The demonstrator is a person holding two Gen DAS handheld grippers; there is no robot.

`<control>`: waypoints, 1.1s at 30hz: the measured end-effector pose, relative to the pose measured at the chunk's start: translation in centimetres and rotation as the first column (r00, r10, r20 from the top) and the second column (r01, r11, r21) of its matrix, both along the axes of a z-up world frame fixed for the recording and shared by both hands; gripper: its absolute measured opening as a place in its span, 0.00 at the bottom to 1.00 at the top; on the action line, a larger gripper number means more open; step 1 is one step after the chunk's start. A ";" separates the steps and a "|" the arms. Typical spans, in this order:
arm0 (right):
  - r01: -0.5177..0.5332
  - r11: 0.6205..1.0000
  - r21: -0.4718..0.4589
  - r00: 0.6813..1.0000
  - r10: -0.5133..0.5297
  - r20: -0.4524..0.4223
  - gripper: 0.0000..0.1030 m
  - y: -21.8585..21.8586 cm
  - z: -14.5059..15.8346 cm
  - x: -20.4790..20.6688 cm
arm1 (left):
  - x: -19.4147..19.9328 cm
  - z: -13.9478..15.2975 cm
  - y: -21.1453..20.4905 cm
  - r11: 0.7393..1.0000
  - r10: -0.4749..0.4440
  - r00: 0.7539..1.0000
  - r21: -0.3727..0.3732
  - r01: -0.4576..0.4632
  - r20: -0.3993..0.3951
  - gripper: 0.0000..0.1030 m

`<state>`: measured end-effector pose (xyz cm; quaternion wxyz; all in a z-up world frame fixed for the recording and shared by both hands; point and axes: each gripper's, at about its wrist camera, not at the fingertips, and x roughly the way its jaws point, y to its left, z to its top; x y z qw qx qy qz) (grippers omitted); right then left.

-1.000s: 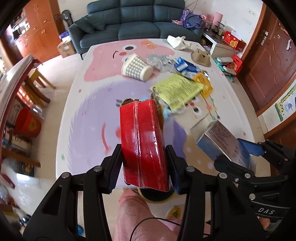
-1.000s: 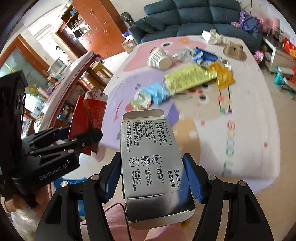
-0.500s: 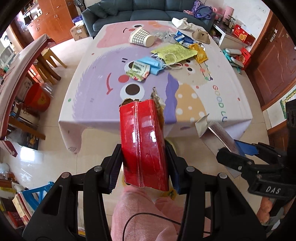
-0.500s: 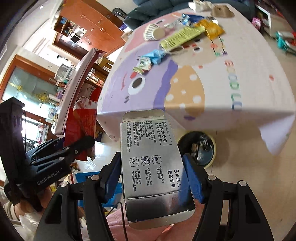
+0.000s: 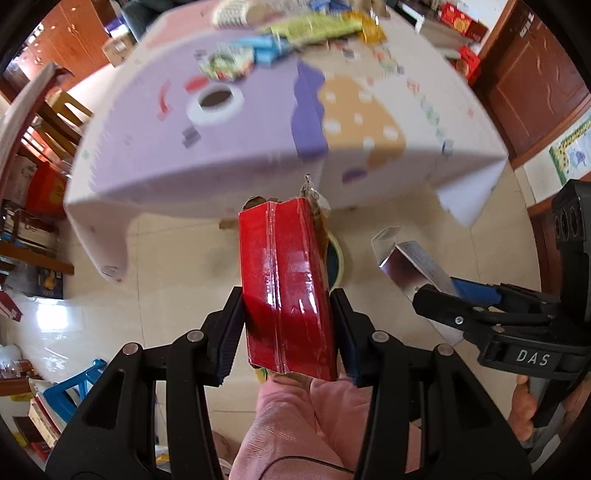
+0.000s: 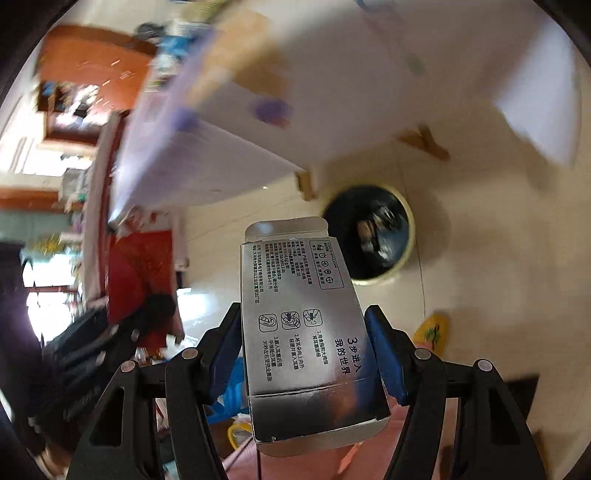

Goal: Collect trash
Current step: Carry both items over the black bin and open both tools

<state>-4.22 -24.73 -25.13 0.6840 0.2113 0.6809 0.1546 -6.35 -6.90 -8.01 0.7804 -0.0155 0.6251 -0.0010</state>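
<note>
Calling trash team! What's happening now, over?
Left gripper clamps crumpled red packet. Right gripper clamps silver cardboard box. Round black-lined bin on floor ahead, nothing blocking.

Wrappers [image 5: 295,29] on clothed table [image 5: 258,147]

The red glossy packet [image 5: 286,280] stands upright and lengthwise, pinched at its lower half, its torn top end open and ragged. A shiny seam runs down its middle. The silver carton [image 6: 306,332] is flat and metallic, printed with black text and small pictograms, its far flap open. Beyond both, the round bin [image 6: 369,236] sits on the pale floor beside the table's edge, dark inside with trash at the bottom.
</note>
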 end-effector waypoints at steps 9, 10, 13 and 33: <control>0.152 0.988 -0.028 0.983 -0.154 -0.102 0.65 0.2 -13.2 0.8 | -0.4 -12.0 -0.3 0.997 -0.062 0.995 -0.055 0.057 -0.084 0.41; 0.169 0.985 -0.025 0.979 -0.171 -0.113 0.65 0.1 -14.5 1.3 | -0.2 -13.6 -0.2 0.996 -0.066 0.995 -0.060 0.061 -0.079 0.42; 0.218 0.976 -0.004 0.964 -0.216 -0.154 0.65 0.1 -19.2 2.7 | 1.1 -18.6 0.5 0.996 -0.063 0.995 -0.061 0.059 -0.077 0.42; 0.250 0.968 -0.005 0.957 -0.248 -0.150 0.88 1.5 -27.8 6.5 | 6.8 -32.6 2.2 0.998 -0.021 0.999 -0.062 0.019 -0.026 0.74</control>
